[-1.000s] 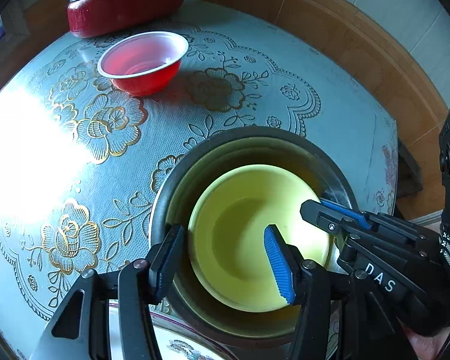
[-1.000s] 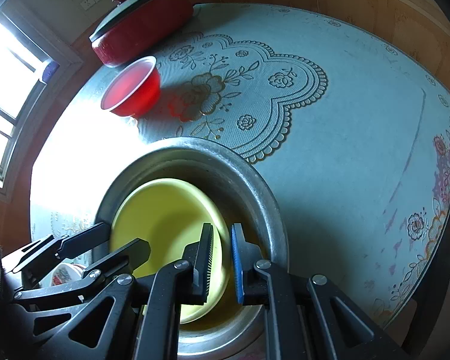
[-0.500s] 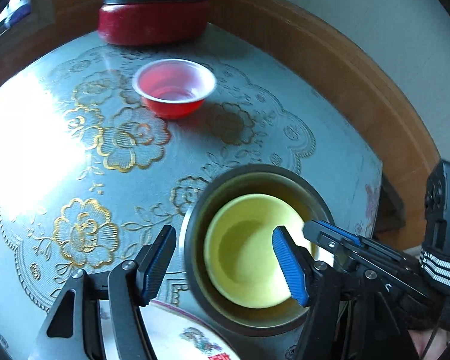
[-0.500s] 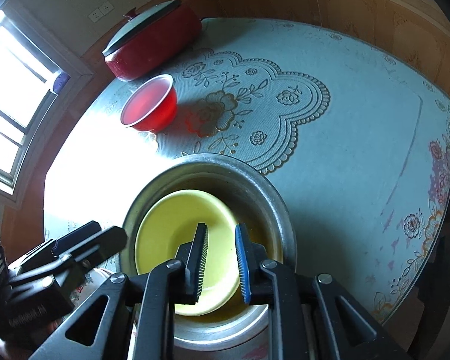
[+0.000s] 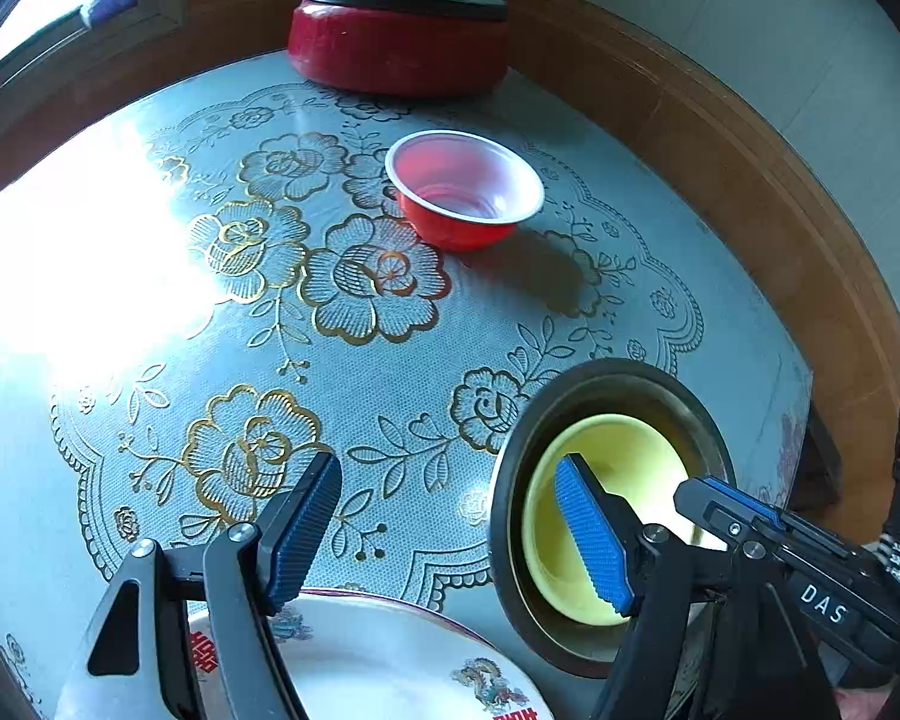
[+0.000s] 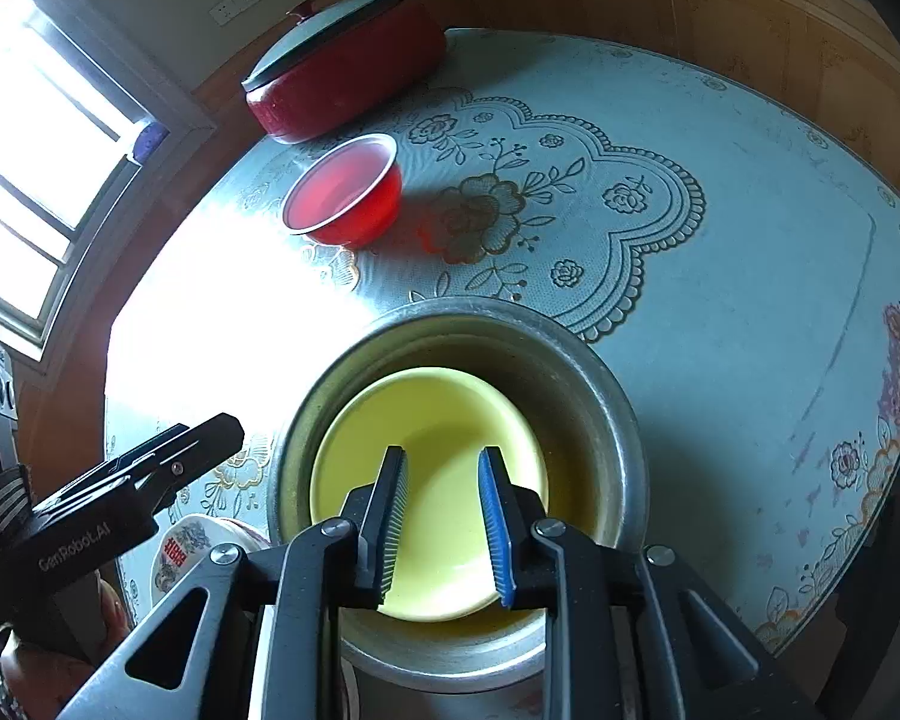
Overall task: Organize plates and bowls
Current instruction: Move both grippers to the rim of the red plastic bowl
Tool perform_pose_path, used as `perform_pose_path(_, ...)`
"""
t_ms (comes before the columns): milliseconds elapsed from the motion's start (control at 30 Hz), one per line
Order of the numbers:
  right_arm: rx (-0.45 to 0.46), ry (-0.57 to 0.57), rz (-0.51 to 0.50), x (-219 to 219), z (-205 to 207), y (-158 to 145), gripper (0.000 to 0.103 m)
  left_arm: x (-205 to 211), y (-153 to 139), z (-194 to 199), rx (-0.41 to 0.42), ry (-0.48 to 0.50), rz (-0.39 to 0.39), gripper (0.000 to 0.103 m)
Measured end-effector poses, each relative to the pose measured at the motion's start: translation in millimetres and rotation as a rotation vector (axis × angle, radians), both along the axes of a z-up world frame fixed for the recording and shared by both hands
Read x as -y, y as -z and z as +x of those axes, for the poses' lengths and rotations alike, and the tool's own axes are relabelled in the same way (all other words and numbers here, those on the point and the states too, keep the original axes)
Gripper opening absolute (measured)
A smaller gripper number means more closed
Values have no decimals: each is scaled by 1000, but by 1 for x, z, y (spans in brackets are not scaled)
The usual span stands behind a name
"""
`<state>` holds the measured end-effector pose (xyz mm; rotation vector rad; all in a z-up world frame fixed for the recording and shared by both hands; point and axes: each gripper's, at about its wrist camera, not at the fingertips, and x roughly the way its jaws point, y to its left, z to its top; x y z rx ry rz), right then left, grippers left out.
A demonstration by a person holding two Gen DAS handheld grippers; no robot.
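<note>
Yellow bowl (image 6: 450,450) inside metal basin (image 6: 600,420); right gripper (image 6: 444,522) above, jaws parted, empty

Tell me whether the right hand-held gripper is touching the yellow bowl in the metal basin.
Apart. The right wrist view shows the right hand-held gripper, jaws just opening, above the yellow bowl, nothing between its pads.

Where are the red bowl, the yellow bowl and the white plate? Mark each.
red bowl (image 5: 468,225), left wrist view, outer wall.
yellow bowl (image 6: 444,414), right wrist view, inner floor.
white plate (image 5: 384,654), left wrist view, bare face.
</note>
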<state>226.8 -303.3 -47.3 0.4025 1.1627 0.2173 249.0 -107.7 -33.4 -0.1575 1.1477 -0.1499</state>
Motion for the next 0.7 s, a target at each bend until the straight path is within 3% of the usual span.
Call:
perform_pose_path(367,31,-32,0,4,25,-13,25,-15,-1,12,4,-77,62,76)
perform_pose_path(700,53,-97,-43,4,74,-25,27,-17,0,27,0,-103,118,80)
